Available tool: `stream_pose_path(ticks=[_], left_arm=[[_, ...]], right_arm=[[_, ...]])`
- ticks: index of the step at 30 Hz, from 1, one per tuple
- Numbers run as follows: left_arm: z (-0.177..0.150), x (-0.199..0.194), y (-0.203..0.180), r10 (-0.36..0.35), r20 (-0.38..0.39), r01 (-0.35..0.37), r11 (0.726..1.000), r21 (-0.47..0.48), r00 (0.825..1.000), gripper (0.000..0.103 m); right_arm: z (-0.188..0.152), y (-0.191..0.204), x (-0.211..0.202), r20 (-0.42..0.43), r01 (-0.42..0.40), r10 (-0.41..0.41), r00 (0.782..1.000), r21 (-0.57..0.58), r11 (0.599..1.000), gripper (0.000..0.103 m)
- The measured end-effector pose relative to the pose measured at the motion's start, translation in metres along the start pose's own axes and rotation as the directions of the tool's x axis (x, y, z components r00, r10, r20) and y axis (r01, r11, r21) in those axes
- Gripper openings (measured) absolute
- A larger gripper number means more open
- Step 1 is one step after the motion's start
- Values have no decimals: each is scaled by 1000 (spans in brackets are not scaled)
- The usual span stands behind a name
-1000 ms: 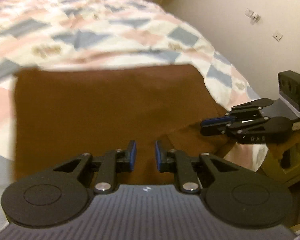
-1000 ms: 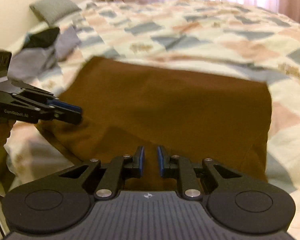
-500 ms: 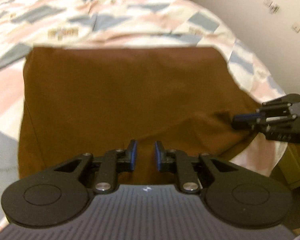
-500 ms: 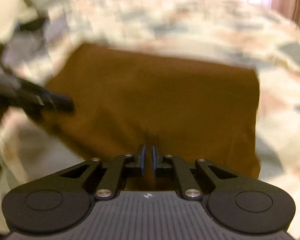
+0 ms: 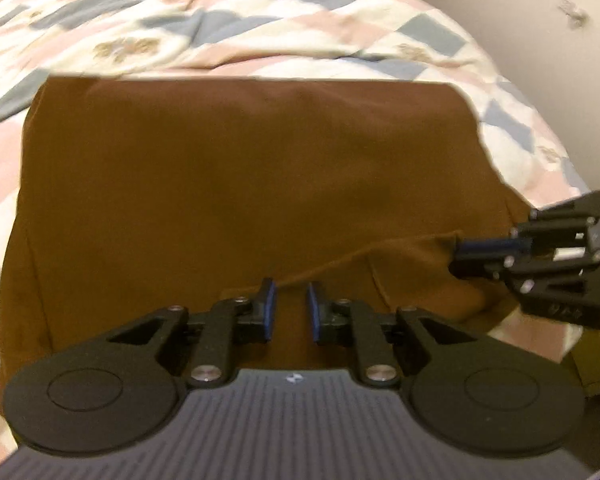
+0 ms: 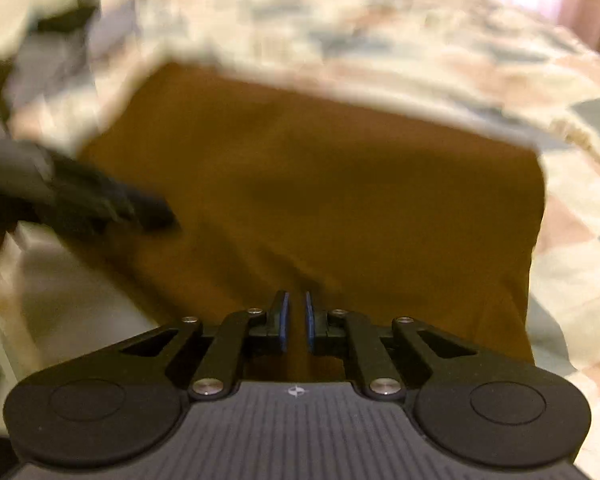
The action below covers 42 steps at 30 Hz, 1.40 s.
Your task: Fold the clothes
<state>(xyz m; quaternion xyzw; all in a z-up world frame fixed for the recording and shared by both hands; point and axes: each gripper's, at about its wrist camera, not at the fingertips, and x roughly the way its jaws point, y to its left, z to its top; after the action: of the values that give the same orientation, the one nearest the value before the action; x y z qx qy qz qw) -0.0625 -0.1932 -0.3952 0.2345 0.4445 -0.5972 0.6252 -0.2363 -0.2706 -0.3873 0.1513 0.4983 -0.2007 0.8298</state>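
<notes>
Right hand-held gripper (image 6: pixel 295 320) narrowed onto brown cloth (image 5: pixel 240 184), left hand-held gripper (image 5: pixel 291 306) parted, right view blurred

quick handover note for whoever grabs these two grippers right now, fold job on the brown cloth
Left gripper: jaws apart, low over the near hem of the brown garment, gripping nothing.
Right gripper: jaws nearly closed around the garment's near right corner; the left wrist view shows that corner lifted.
The garment lies spread, mostly flat, on the patchwork quilt.
Done: garment laid out, one corner pinched.
Left: close the left gripper on the hem, then probably carry both corners to the far edge. The right wrist view is blurred.
</notes>
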Motion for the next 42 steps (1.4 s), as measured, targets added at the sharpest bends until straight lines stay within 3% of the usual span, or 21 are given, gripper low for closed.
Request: stream_pose_path(ticks=[3,8,11,14,17,18,19,20,22,24,25,28,30,31,34,37,39,41,42], left_arm=[[6,-9,-9,75,-34,-78,994,-72,997,14],[6,-34,-46,209,-18,-208,957,-204,978,21],[1,-38,-83,317,-22,-309,905,-292,948,23],[-4,-35,-118,379,-30,-362,854,-373,925,32],[-8,-26,-156,417,-19,-392,837,-382,908,33],[-9,-20,-171,442,-19,-422,841,-338,897,34],[-11,-15,-185,466,-22,-452,845,-286,884,37],[-13,-9,-200,497,-21,-490,846,-213,867,40],[-20,4,-229,560,-3,-559,827,-59,828,54],[-31,16,-253,598,21,-597,797,92,801,56],[-39,23,-266,614,37,-609,771,184,788,56],[-60,48,-296,662,108,-639,647,417,741,56],[-68,65,-310,701,180,-671,527,521,690,58],[-69,72,-313,712,206,-683,487,544,672,61],[-65,89,-314,730,240,-702,428,569,640,63],[-64,106,-314,727,275,-696,371,615,630,63],[-64,116,-314,721,293,-691,343,636,628,62],[-64,118,-313,711,305,-689,340,640,634,53],[-64,118,-312,703,299,-682,355,639,645,41]], right_arm=[[-1,-15,-13,-40,-81,80,996,-42,996,1],[20,-76,-46,24,-226,235,972,-192,955,25],[36,-132,-52,30,-208,234,972,-363,908,26],[44,-185,-55,27,-171,215,976,-513,841,28],[35,-206,-51,20,-135,207,978,-693,708,33],[29,-208,-50,32,-121,220,975,-754,645,42],[22,-208,-48,51,-98,237,970,-812,575,53],[14,-207,-47,68,-72,254,965,-860,505,57],[-3,-205,-42,107,3,296,949,-944,330,70],[-19,-206,-33,134,87,336,932,-984,153,71],[-24,-207,-27,144,121,351,925,-989,86,71],[-29,-213,-4,176,221,398,900,-973,-69,74],[-27,-218,10,188,269,420,888,-953,-142,74],[-25,-221,17,191,290,431,882,-941,-176,75],[-20,-229,38,194,346,462,866,-898,-271,77],[-15,-237,60,211,408,485,849,-845,-346,77],[-12,-240,67,212,433,511,833,-825,-363,77],[-9,-242,71,207,462,547,811,-801,-381,76],[-9,-242,74,200,479,567,799,-782,-399,74]])
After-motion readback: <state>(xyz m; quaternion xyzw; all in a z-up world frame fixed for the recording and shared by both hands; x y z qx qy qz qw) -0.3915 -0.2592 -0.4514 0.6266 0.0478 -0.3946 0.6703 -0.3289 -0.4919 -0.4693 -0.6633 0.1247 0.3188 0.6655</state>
